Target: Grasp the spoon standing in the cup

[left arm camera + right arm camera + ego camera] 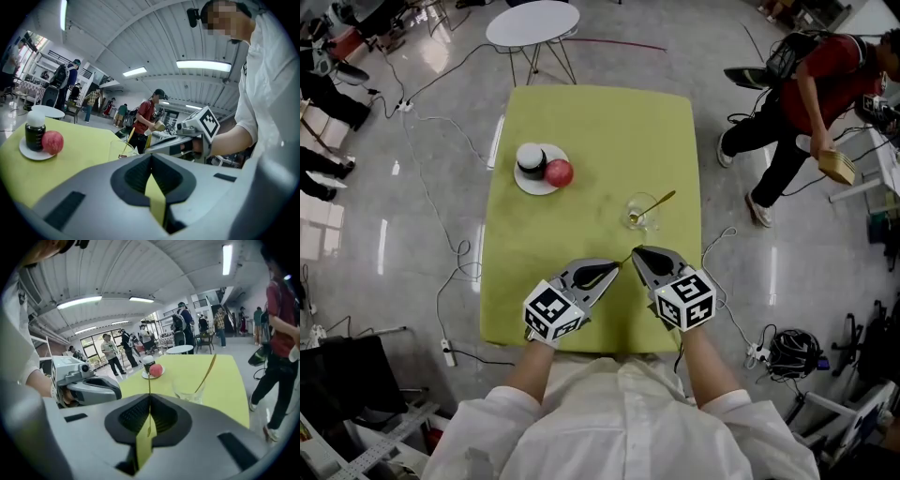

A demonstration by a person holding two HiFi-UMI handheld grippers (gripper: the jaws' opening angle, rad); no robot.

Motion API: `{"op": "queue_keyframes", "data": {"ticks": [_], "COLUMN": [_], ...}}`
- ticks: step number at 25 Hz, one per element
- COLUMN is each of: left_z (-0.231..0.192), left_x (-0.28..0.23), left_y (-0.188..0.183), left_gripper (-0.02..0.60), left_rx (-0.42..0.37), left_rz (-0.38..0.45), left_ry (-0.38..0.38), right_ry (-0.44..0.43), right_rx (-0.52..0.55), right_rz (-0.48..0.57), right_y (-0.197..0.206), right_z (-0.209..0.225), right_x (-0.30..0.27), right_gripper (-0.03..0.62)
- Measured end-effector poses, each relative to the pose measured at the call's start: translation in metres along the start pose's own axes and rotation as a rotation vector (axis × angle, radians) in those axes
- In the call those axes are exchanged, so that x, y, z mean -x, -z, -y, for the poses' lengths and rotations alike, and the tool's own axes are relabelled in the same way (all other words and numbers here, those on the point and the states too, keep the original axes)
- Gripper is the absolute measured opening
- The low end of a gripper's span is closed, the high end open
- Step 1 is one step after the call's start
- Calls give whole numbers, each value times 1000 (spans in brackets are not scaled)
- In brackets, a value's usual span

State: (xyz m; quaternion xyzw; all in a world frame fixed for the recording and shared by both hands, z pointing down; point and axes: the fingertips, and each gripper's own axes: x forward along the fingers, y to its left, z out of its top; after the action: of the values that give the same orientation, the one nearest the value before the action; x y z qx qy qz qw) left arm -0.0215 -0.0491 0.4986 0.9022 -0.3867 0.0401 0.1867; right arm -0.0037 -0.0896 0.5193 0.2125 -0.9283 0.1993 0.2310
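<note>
A clear glass cup (642,214) stands right of centre on the yellow-green table (591,122), with a gold spoon (654,204) leaning in it, handle pointing far right. My left gripper (615,267) and right gripper (637,252) hover side by side over the near part of the table, short of the cup, both shut with nothing in them. In the left gripper view the closed jaws (151,155) point past the cup (119,150) and spoon (128,138). From the right gripper view, the shut jaws (149,396) sit just left of the cup (189,392) and spoon (207,371).
A white plate (540,178) at the table's left carries a dark jar (531,159) and a red apple (559,172). Beyond the far edge stands a round white table (532,22). A person in a red shirt (811,84) walks at the right. Cables lie on the floor.
</note>
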Motion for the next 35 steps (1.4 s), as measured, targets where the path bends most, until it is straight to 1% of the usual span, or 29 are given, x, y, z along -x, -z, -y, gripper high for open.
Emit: {"op": "queue_keyframes", "data": {"ticks": [2, 4, 9, 12, 16, 18, 24, 29, 32, 35], "left_z": [0, 1, 1, 1, 1, 1, 3, 7, 11, 7], "left_x": [0, -1, -5, -7, -8, -8, -13, -13, -10, -19], "left_y": [1, 2, 3, 5, 6, 6, 5, 3, 3, 1], "left_gripper": [3, 4, 5, 3, 3, 4, 4, 4, 3, 4], "left_rx": [0, 0, -1, -2, -7, -9, -12, -16, -16, -13], "left_rz": [-5, -10, -18, -24, -29, -31, -30, -29, -28, -30], "left_ry": [5, 10, 18, 23, 29, 33, 47, 58, 64, 66], "right_ry": [-13, -14, -4, 29, 95, 122, 202, 268, 285, 294], "right_rx": [-37, -49, -25, -23, -83, -88, 25, 109, 162, 199], "right_rz": [-23, -35, -53, -68, -78, -96, -239, -304, -365, -428], "right_y": [7, 11, 10, 13, 23, 29, 43, 45, 47, 48], "right_z": [1, 3, 11, 19, 33, 39, 54, 63, 61, 74], "right_x": [-2, -2, -6, -8, -1, 1, 5, 15, 21, 19], "right_gripper": [8, 9, 9, 12, 21, 30, 66, 81, 86, 92]}}
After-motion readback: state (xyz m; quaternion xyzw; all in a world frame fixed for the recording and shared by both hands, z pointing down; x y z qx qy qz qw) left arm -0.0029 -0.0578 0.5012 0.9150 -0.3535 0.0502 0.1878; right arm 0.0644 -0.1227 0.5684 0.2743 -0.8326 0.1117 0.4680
